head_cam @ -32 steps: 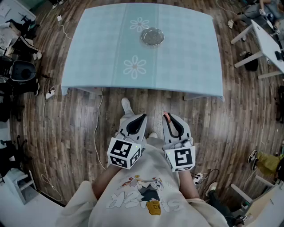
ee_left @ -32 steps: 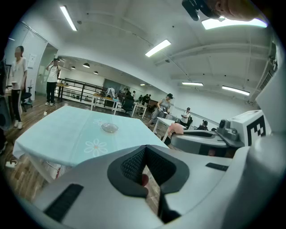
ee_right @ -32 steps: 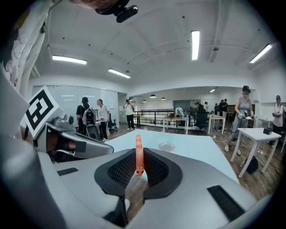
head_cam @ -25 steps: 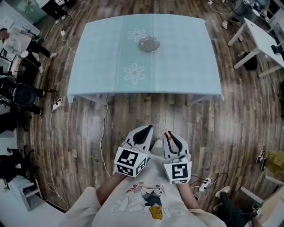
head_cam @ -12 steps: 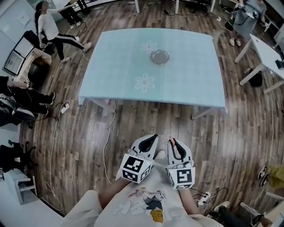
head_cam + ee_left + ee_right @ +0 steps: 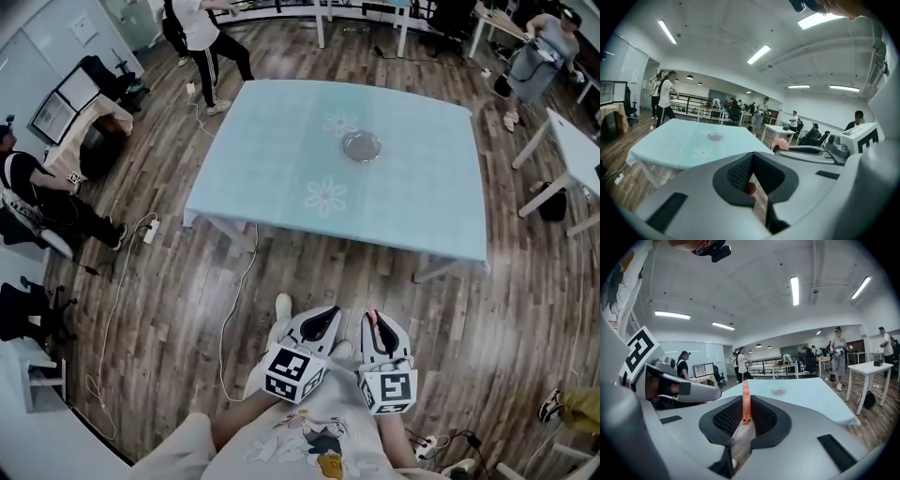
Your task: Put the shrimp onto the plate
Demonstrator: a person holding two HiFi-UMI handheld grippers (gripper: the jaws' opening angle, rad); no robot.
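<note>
Right gripper (image 6: 372, 322) pinches shrimp (image 6: 746, 404) upright; left gripper (image 6: 330, 315) jaws pressed together, empty. Plate (image 6: 361, 145) on table (image 6: 272, 169), well apart from the 2 grippers.

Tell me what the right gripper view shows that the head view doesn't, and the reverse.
Only the right gripper view: the shrimp standing upright, pinched in the right gripper, with ceiling lights above. Only the head view: the stretch of wooden floor between the person and the table, seen from above. Both: the light-blue table with the plate on it, well ahead of the gripper.
</note>
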